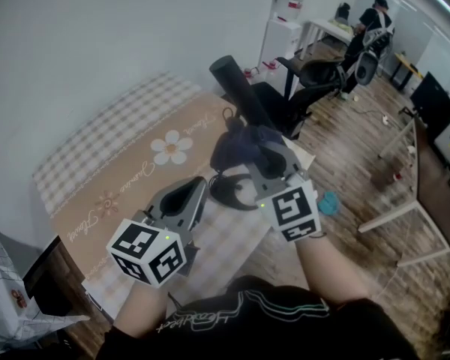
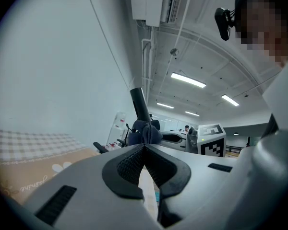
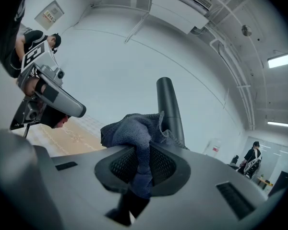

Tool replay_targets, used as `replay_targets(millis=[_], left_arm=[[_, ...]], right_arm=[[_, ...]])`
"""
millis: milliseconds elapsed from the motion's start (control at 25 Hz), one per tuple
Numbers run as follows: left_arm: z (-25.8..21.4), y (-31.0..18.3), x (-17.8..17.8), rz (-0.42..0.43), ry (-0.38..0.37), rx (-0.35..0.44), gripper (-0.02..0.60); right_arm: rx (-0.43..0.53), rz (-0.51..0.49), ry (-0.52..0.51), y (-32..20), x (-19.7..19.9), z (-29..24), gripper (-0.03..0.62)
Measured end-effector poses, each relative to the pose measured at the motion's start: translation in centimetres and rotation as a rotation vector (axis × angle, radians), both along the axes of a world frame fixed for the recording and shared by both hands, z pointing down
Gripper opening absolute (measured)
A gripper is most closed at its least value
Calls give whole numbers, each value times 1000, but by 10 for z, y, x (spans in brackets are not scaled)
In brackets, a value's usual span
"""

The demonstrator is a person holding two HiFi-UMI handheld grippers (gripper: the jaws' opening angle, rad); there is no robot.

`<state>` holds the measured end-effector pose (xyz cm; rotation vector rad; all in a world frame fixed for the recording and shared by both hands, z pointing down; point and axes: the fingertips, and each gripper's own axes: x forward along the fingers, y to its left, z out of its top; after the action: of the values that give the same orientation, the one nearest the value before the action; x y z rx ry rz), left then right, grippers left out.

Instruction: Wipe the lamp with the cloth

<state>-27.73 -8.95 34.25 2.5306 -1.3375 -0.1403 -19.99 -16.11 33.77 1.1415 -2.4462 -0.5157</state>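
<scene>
The right gripper (image 3: 142, 151) pinches a bunched, dark blue-grey cloth (image 3: 128, 129) beside the stem of the black lamp (image 3: 168, 99), a plain tube leaning up over the counter's (image 1: 127, 156) far right part. The left gripper (image 2: 144, 147), pressed together on nothing, hovers nearer, to the left.

Lamp: a black desk lamp (image 1: 237, 87) with a long tube-shaped head and a round base.
Lamp pose: the tube leans, rising up and away from the base; the base sits flat on the tablecloth-covered table (image 1: 135, 163), near its far edge.
Cloth: a dark blue-grey knitted cloth (image 3: 133, 131), crumpled into a loose bunch.
Cloth position: pressed against the lamp's tube low down, below its head, with one fold hanging down.
Cloth hold: pinched between the jaws of the right gripper (image 3: 139, 164).
</scene>
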Motion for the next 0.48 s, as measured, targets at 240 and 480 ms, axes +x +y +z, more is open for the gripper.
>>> replay_targets(millis=[240, 480], left_arm=[[12, 4, -1, -6, -12, -25, 0], [27, 7, 3, 0, -18, -46, 0]], right_arm=[[-115, -7, -90, 8, 1, 26, 57], [-141, -20, -103, 13, 1, 41, 57]])
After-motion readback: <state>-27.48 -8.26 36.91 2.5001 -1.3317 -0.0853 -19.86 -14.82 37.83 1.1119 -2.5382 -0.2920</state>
